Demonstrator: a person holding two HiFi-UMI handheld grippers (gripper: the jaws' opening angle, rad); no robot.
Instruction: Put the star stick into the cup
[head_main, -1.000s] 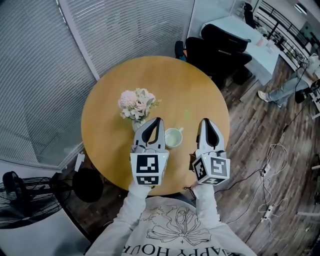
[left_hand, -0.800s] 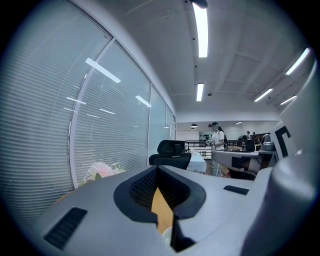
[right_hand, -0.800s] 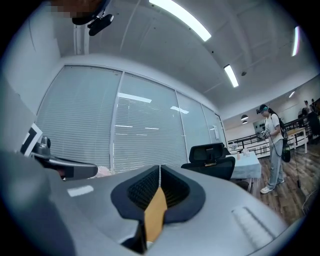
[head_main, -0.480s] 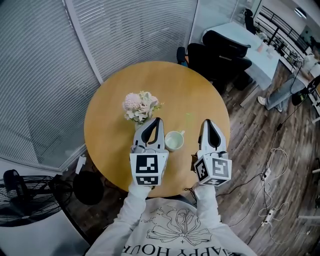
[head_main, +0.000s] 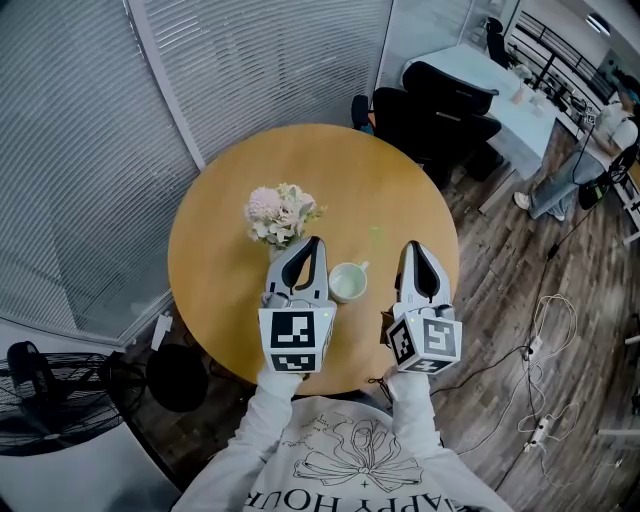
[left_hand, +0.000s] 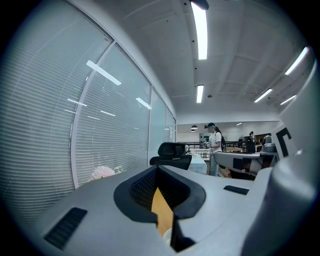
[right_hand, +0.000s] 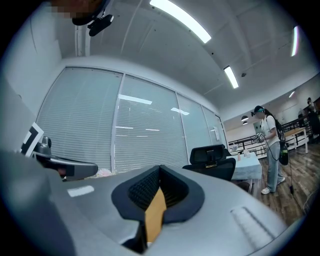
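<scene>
Both tongs are closed, with nothing between them. The left tongs (head_main: 314, 243) hang over the surface (head_main: 220, 270) just left of the cup (head_main: 347, 282), and the right tongs (head_main: 411, 247) are at its right. The star stick (head_main: 376, 233), faint and pale green, lies flat on the surface beyond the cup, between the two tips. The flowers (head_main: 279, 212) stand just beyond the left tongs, apart from the stick. Black chairs (head_main: 440, 100) stand behind the surface.
</scene>
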